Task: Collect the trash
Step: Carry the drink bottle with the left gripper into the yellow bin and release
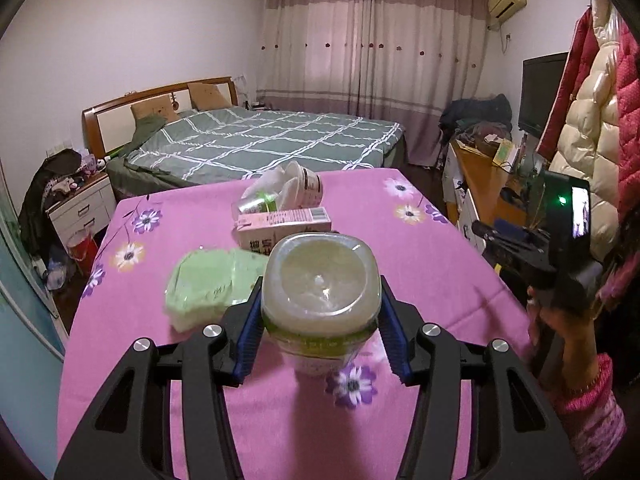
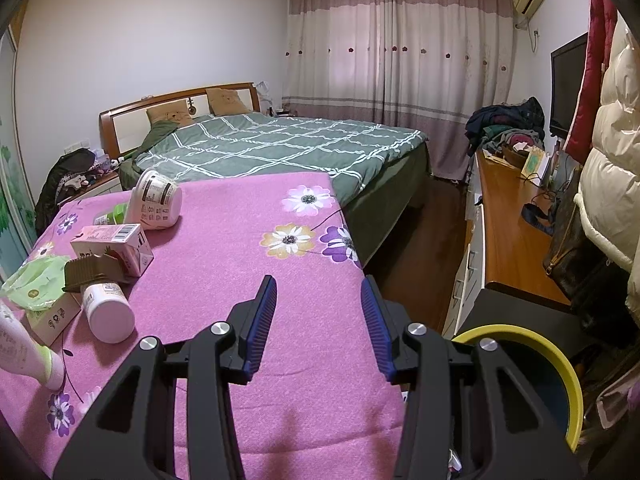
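My left gripper (image 1: 322, 284) is shut on a pale plastic bottle (image 1: 320, 280) with a green label. The bottle's base faces the camera and hangs above the pink flowered tablecloth (image 1: 420, 256). Behind it lie a green packet (image 1: 204, 284), a pink carton (image 1: 284, 226), a clear cup (image 1: 254, 204) and a white tub (image 1: 306, 186). My right gripper (image 2: 318, 320) stands open over the cloth (image 2: 248, 240), with nothing between its fingers. To its left I see the carton (image 2: 114, 246), the tub (image 2: 158, 200), the green packet (image 2: 34, 282) and a white bottle with a brown cap (image 2: 104, 304).
A yellow-rimmed bin (image 2: 560, 368) stands below the table's right edge, beside my right gripper. A wooden desk (image 2: 508, 232) runs along the right wall under hanging coats (image 2: 612, 184). A bed (image 2: 280, 148) lies beyond the table. A hand in a pink sleeve (image 1: 588, 400) is at the right.
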